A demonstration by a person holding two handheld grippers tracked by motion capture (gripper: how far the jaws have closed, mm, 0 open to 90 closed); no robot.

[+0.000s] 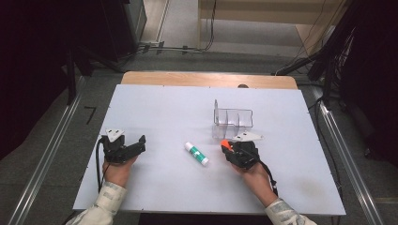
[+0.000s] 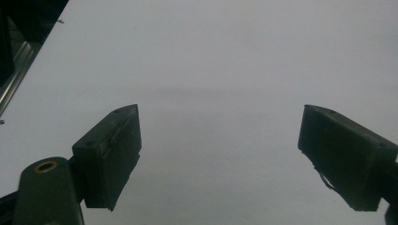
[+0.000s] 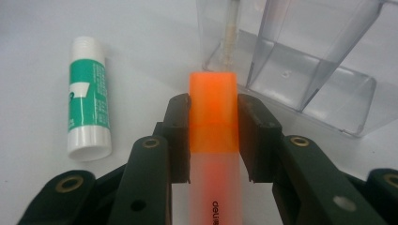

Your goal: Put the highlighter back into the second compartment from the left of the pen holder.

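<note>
Your right gripper [image 3: 212, 136] is clamped on an orange highlighter [image 3: 213, 140]; both pads press its sides and the orange cap sticks out past the fingertips. In the high view that gripper [image 1: 227, 146] sits right of the table's [image 1: 155, 112] middle, just near of the clear plastic organizer [image 1: 233, 123]. A green-and-white glue stick [image 1: 196, 153] lies on the white surface to its left, close by but apart. Your left gripper [image 2: 219, 150] rests at the near left with its jaws spread wide, nothing between them.
</note>
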